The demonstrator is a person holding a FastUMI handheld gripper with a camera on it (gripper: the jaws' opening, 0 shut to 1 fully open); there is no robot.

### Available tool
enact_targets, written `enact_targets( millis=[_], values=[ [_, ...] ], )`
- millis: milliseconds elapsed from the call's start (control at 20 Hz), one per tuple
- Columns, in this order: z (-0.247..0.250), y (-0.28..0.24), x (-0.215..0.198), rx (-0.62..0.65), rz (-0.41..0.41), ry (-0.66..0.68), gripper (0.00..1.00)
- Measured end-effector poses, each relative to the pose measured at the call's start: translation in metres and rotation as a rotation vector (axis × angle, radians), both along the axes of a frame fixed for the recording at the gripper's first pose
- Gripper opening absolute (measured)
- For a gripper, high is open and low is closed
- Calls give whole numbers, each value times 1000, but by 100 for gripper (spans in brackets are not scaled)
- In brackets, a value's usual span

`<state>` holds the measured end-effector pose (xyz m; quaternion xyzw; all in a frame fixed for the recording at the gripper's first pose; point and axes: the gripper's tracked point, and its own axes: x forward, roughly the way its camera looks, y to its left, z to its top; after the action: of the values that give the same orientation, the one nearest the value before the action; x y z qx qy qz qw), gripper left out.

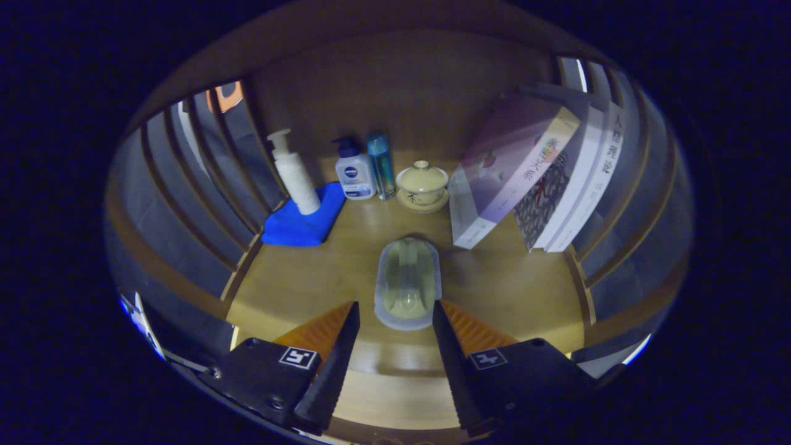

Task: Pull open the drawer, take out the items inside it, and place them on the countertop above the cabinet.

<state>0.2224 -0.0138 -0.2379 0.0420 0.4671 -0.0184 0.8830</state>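
Note:
A translucent lidded plastic box (408,281) with something pale green inside lies flat on the wooden countertop (296,284). Its long side runs away from me. My gripper (395,307) is open, and the near end of the box sits between the two fingertips. The left fingertip (351,315) stands a little apart from the box. The right fingertip (440,315) is at the box's edge, and I cannot tell whether it touches.
At the back stand a white pump bottle (295,176) on a folded blue cloth (303,219), a white bottle with a dark cap (354,170), a slim teal bottle (381,164) and a lidded cup on a saucer (422,184). Books (531,179) lean at the right. Slatted walls close both sides.

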Motion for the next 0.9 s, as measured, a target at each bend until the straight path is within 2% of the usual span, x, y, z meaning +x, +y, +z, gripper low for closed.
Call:
enact_targets(
  millis=[200,500,650,900],
  values=[
    [18,7,-41,35,8,-87,75],
    [46,24,-106,40,24,-279,76],
    [39,23,-139,5,-25,-397,78],
    [13,35,-187,-5,-31,-542,82]
  ],
)
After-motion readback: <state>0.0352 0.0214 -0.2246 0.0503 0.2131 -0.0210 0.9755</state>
